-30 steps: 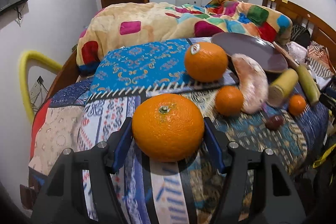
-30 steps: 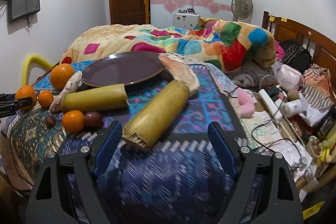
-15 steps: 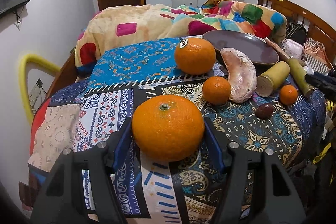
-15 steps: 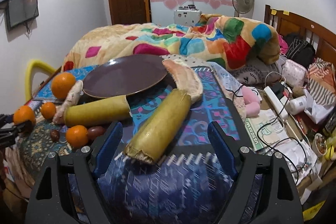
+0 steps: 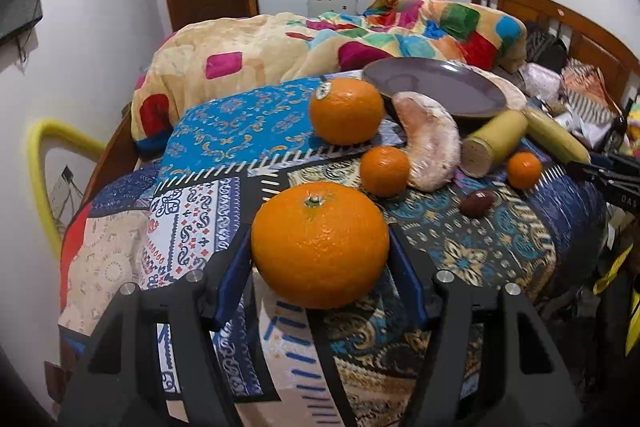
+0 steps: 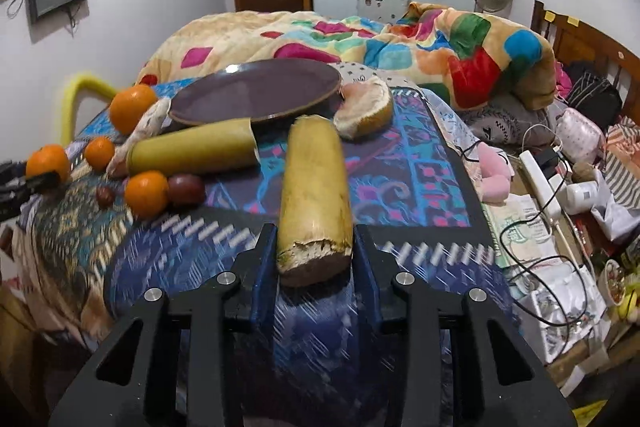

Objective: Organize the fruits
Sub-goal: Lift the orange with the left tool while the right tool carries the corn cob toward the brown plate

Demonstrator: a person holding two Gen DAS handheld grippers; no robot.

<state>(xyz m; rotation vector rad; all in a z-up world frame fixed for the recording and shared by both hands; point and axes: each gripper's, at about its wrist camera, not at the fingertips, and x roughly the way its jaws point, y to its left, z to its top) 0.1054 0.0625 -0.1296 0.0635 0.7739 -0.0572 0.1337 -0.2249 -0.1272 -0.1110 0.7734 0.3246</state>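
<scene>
The left gripper (image 5: 320,247) clasps a large orange (image 5: 320,245) above the patterned bedspread (image 5: 192,211). The right gripper (image 6: 315,247) is clenched on the near end of a yellow sugarcane piece (image 6: 314,195) lying lengthwise on the cloth. Farther off, a second cane piece (image 6: 194,151), small oranges (image 6: 146,193) and pomelo wedges (image 6: 364,109) ring a brown plate (image 6: 256,93).
</scene>
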